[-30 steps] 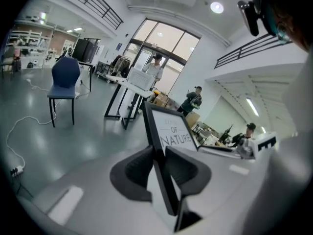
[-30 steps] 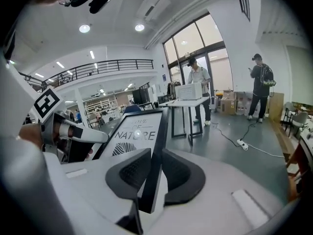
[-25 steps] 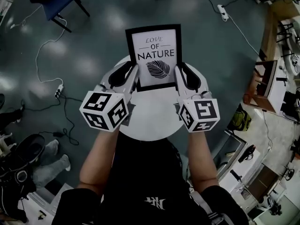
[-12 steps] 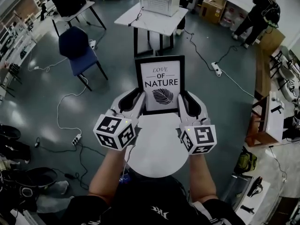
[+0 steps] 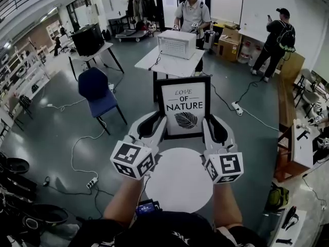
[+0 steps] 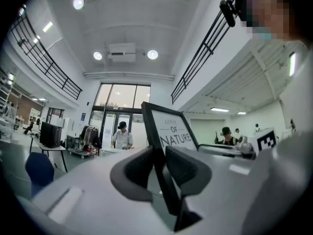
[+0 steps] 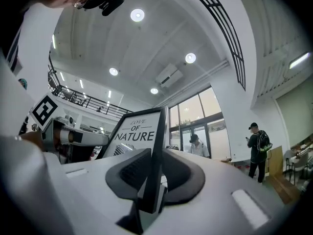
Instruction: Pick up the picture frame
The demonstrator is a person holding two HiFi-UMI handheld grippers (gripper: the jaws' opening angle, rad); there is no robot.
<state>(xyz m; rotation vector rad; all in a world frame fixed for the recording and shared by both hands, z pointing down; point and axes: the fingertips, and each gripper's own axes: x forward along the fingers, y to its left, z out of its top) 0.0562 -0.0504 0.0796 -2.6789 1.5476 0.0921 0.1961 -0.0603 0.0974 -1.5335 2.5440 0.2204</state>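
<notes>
Holding the picture frame (image 5: 185, 107) upright, clear of the round white counter (image 5: 180, 184), you grip both side edges. Fingers of your left gripper (image 5: 157, 126) clamp its left edge, those of your right gripper (image 5: 209, 127) its right.

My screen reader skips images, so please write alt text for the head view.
Two grippers hold a black picture frame reading LOVE OF NATURE upright, the left gripper clamping its left edge, the right gripper its right edge, over a round white table.
</notes>
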